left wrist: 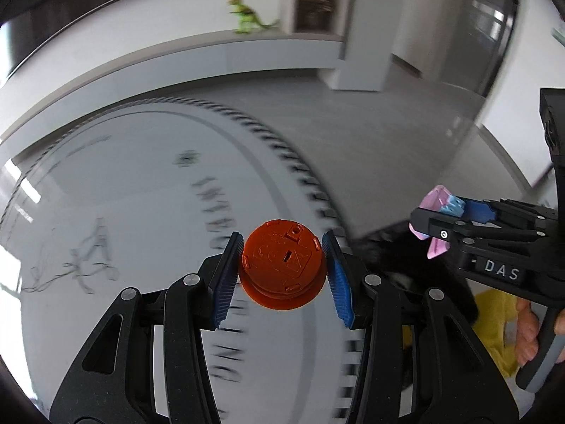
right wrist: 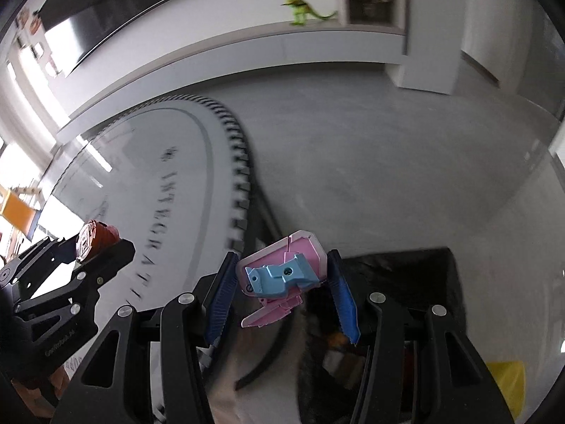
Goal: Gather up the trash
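Note:
My left gripper is shut on a round orange plastic part, its blue pads pressing both sides, above a white round table. In the right wrist view my right gripper is shut on a pink and blue plastic piece, which hangs over a black container. The left wrist view shows the right gripper at the right edge with the pink piece, a hand on its handle. At the left of the right wrist view are the left gripper and the orange part.
The table has blurred black lettering and a toothed black rim. A green toy dinosaur stands on a white ledge at the back. Grey floor lies to the right. Something yellow lies beside the black container.

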The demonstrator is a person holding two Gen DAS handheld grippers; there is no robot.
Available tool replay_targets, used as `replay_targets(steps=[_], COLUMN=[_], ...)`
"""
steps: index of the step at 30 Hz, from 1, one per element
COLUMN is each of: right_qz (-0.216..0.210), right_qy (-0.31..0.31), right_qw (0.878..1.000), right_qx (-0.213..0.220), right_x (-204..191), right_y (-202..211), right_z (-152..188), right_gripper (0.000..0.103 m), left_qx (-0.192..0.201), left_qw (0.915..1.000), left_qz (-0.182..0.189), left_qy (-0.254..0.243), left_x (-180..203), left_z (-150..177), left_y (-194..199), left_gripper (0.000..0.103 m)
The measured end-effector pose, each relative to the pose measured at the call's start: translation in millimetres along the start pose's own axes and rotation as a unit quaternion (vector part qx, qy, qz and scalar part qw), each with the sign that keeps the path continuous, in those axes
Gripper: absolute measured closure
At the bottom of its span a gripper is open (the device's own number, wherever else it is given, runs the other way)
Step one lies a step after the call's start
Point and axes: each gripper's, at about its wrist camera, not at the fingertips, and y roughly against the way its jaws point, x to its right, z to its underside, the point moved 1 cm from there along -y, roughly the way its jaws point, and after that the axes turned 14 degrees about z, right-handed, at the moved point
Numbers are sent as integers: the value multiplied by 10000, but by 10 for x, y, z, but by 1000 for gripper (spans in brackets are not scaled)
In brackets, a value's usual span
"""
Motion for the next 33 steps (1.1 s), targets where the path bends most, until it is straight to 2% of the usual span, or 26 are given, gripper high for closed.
replay_targets(steps=[6,10,15,20,21,22,23,24,27,33], right_qz=[291,494,747,832,795,754,743,805,1013,956], right_qy=[-389,-663,-963,-1175,-1188,-1179,-1156,-1163,-1182,-1223], right_qw=[9987,9962,9916,9882,9880,9877,9869,9860,9849,9861], right_qx=[-127,-256,-421,-525,-590,-695,-839,-880,-752,-600], right_x=[624,1000,1392,1662,1690,1720,1743,1763,1811,1820], right_y=[31,28,33,68,63,53,14,7,60,148], right_z=[337,554,805,994,1021,1046,1054,1071,1115,1131], right_gripper=[50,50,50,50,50,50,47,38,34,34], left_qx=[-275,-531,-775,-1041,-1190,-1324,-1455,-1509,-1386,-1279], left_qw=[9977,9930,9868,9800,9768,9742,9721,9718,9736,9749], left_qz=[455,746,1008,1249,1346,1419,1456,1439,1366,1384], left_qy=[-411,-752,-998,-1150,-1164,-1150,-1120,-1102,-1196,-1189], left_x=[638,1077,1432,1714,1768,1783,1815,1846,1920,1940], left_z=[106,205,309,399,424,420,440,455,487,489], left_y=[-279,-501,-688,-858,-906,-961,-1001,-1021,-962,-843], left_gripper=[57,57,57,57,57,53,28,7,6,6])
